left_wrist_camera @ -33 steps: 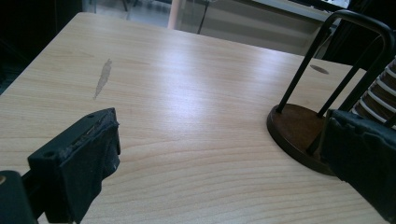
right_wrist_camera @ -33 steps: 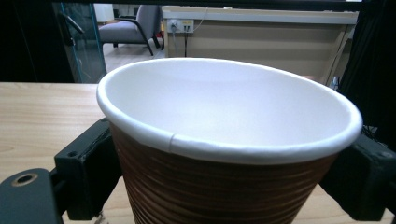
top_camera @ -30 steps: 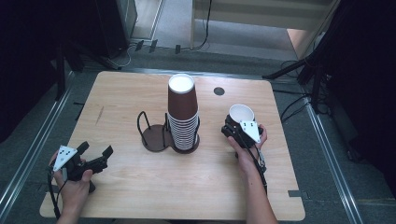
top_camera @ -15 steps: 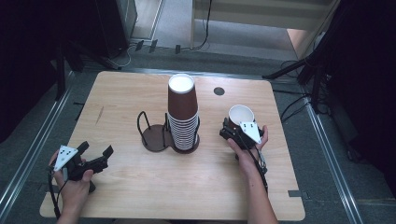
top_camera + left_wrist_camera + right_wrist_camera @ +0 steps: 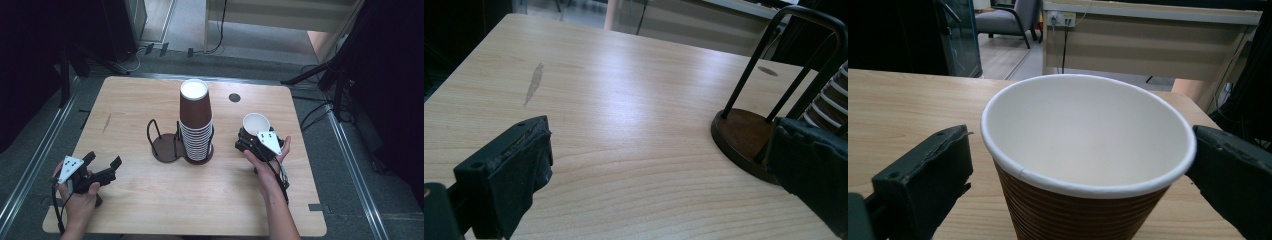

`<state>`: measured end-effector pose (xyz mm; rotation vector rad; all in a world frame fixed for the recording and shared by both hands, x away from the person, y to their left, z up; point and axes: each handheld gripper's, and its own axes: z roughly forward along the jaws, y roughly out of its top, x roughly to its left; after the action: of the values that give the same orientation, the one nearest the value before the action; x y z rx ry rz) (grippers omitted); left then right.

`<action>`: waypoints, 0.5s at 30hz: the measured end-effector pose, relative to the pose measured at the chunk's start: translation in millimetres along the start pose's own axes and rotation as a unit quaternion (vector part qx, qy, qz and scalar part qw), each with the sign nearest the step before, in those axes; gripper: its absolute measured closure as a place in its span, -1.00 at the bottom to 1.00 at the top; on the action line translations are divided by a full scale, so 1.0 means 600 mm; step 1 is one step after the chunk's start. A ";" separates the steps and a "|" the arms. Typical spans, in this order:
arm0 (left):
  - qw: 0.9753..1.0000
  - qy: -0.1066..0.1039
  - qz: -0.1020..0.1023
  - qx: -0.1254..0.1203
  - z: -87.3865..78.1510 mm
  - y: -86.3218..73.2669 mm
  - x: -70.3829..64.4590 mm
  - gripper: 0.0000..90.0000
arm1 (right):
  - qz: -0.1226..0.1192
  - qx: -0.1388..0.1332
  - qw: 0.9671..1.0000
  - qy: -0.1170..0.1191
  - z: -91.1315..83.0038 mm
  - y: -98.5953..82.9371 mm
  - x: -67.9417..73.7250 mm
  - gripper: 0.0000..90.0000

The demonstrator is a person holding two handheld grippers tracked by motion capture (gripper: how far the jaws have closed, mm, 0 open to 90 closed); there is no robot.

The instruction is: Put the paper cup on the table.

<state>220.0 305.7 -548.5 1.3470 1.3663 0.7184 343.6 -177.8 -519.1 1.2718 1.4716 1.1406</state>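
A single brown ribbed paper cup [image 5: 256, 121] with a white inside stands upright on the table right of centre. My right gripper [image 5: 255, 135] is open, one jaw on each side of that cup [image 5: 1083, 150]. The left jaw stands clear of the wall and the right jaw is at the rim. A tall stack of upturned brown cups [image 5: 196, 120] stands in a black wire holder [image 5: 167, 145] at mid-table. My left gripper [image 5: 105, 160] rests open and empty near the front left, and its own view shows the holder's round base [image 5: 744, 137] ahead on the right.
The wooden table [image 5: 125, 100] has a pale scuff [image 5: 534, 82] at its left and a dark round hole [image 5: 234, 97] at the back. Black stands and cables lie on the floor around it, with dark equipment behind.
The right gripper and its cup have barely shifted, drifting slightly left. The left gripper has not moved.
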 end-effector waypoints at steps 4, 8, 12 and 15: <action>1.000 0.000 0.000 0.000 0.000 0.000 0.000 -1.00 | 0.007 -0.005 1.000 0.005 -0.011 0.010 -0.002 -1.00; 1.000 0.000 0.000 0.000 -0.001 0.000 0.000 -1.00 | 0.010 -0.007 1.000 0.005 -0.022 0.017 -0.005 -1.00; 1.000 0.000 0.000 0.000 0.000 0.000 0.000 -1.00 | 0.008 -0.012 1.000 0.005 -0.031 0.021 -0.008 -1.00; 1.000 0.000 -0.001 0.001 0.000 0.000 -0.001 -1.00 | 0.012 -0.017 1.000 0.004 -0.045 0.022 -0.011 -1.00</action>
<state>219.6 305.1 -548.4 1.3469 1.3686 0.7167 321.0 -186.4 -499.9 1.2664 1.4398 1.1830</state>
